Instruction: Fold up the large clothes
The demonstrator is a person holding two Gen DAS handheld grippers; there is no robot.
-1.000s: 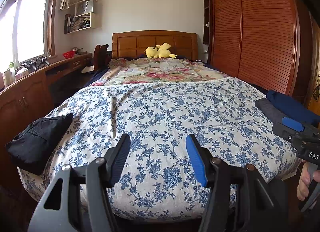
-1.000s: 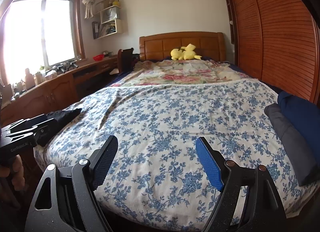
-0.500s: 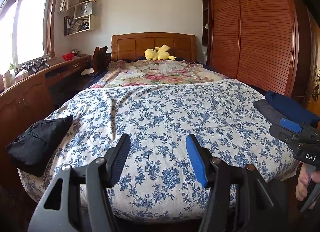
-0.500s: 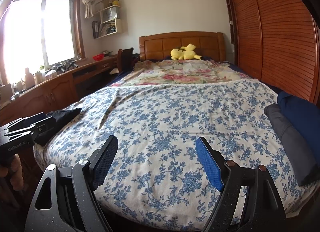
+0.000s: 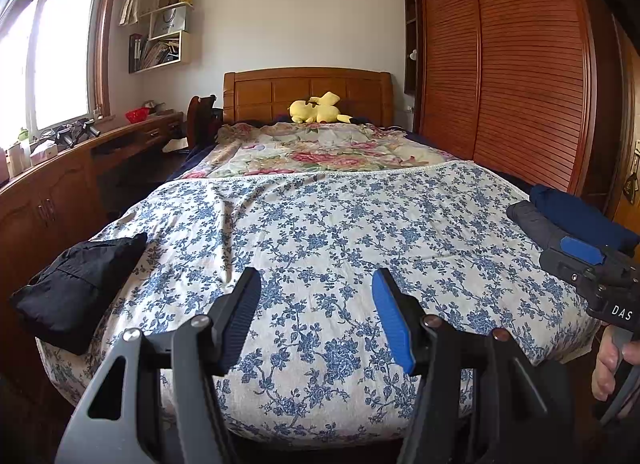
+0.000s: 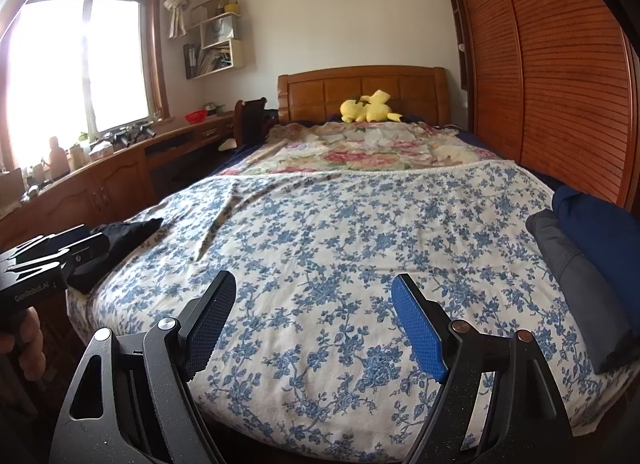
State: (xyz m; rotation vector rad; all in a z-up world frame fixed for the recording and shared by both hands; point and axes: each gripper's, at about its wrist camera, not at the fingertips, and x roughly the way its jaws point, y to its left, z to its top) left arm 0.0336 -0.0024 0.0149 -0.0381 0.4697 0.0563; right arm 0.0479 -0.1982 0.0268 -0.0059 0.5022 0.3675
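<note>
Both grippers hang at the foot of the bed, apart from every garment. The left gripper point(image 5: 316, 304) has its jaws spread wide with only the bedspread showing between them; the right gripper point(image 6: 316, 316) is likewise spread wide and holds nothing. Each also appears at the edge of the other's view, with a hand on its handle.

Three pieces of clothing lie on the blue-flowered bedspread point(image 5: 340, 223). A black garment point(image 5: 76, 288) is folded into a rough wedge at the bed's left near corner, its long axis running from the foot edge towards the headboard, its narrow end pointing inward across the bed. On the right edge lie two folded garments side by side and touching: a grey one point(image 6: 576, 280) nearer the middle of the bed and a navy one point(image 6: 604, 232) outside it, next to the wardrobe point(image 6: 560, 83). Both run lengthwise along the bed's side.

Farther up, a pink-flowered quilt point(image 5: 320, 147) covers the head half, and one yellow plush toy point(image 5: 318, 109) lies against the wooden headboard point(image 5: 308, 87).

A wall shelf unit point(image 5: 164, 39) holds files and papers in its lower box and a paper bag above. One red bowl point(image 5: 137, 115) sits on the long wooden desk point(image 5: 80, 159) under the window; what it holds cannot be told.
</note>
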